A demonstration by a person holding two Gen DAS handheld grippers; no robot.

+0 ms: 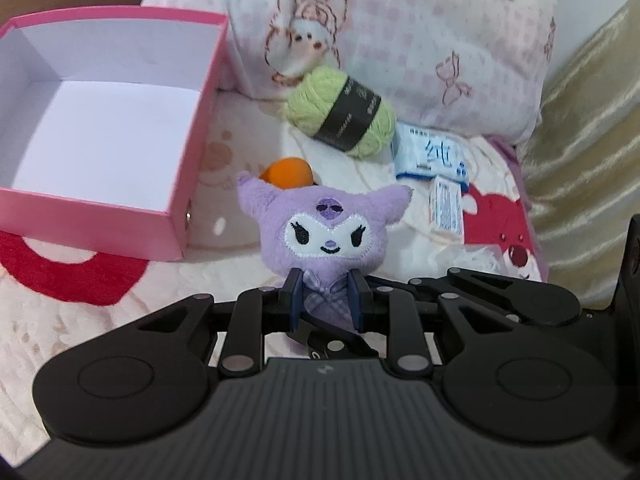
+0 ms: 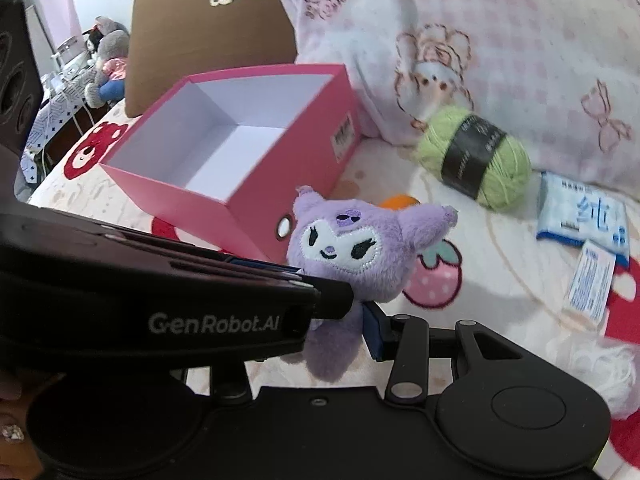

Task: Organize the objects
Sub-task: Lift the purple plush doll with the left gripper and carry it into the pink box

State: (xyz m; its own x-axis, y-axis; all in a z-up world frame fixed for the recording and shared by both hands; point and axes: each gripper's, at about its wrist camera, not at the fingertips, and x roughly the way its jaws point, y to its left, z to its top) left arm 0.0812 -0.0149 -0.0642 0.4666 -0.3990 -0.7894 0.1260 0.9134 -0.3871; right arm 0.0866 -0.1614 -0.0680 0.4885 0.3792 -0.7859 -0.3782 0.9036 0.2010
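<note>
A small purple plush doll (image 1: 326,228) is clamped at its body between the fingers of my left gripper (image 1: 326,298), held just above the bed. The doll (image 2: 348,248) also shows in the right wrist view, where the left gripper's body (image 2: 172,300) crosses in front. Only one finger (image 2: 378,330) of my right gripper shows there, beside the doll; its other finger is hidden. An open pink box (image 1: 188,168) with a white, empty inside stands to the left, and it shows in the right wrist view (image 2: 248,216) too.
On the bed lie a green yarn ball (image 1: 344,112), an orange item (image 1: 286,174) behind the doll, a blue tissue pack (image 1: 432,154) and a small white packet (image 1: 446,210). A pillow (image 1: 400,20) sits behind. A brown cardboard box (image 2: 208,36) stands behind the pink box.
</note>
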